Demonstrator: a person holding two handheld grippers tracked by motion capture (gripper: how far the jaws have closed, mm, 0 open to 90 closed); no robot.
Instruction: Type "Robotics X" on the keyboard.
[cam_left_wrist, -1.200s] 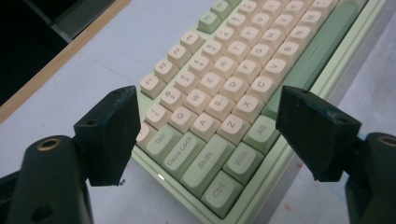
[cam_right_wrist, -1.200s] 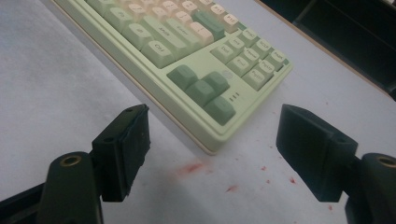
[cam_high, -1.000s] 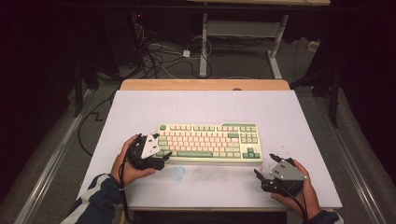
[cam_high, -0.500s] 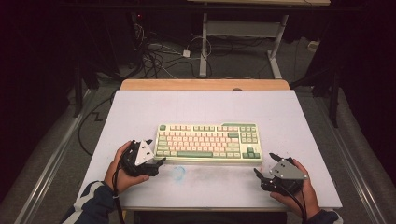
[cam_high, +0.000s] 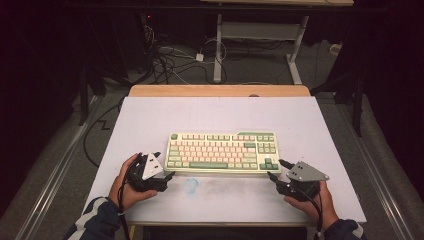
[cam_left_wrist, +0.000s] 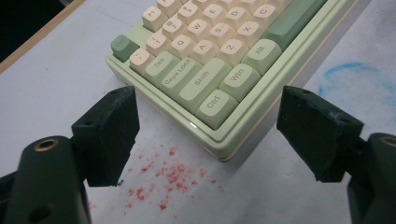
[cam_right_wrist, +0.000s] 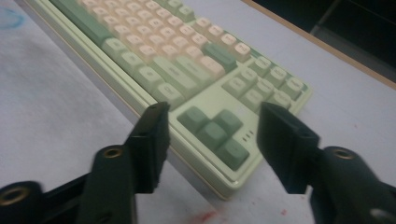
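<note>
Keyboard (cam_high: 222, 152) sits flat mid-worktop (cam_high: 310, 125), same spot as a second ago. What's new: the left gripper (cam_high: 167, 175) has backed off the keyboard's left end and now hangs just off its near-left corner, jaws spread wide, that corner between them but untouched, red specks (cam_left_wrist: 163, 179) on the worktop beneath. Over on the other side, the right gripper (cam_high: 275, 172) has come in from the worktop's edge to the near-right corner, and its jaws have just been closing: about half open now, straddling the arrow-key corner (cam_right_wrist: 215, 135) without pressing on it. Blue smudge (cam_high: 191, 186) lies between the hands.
</note>
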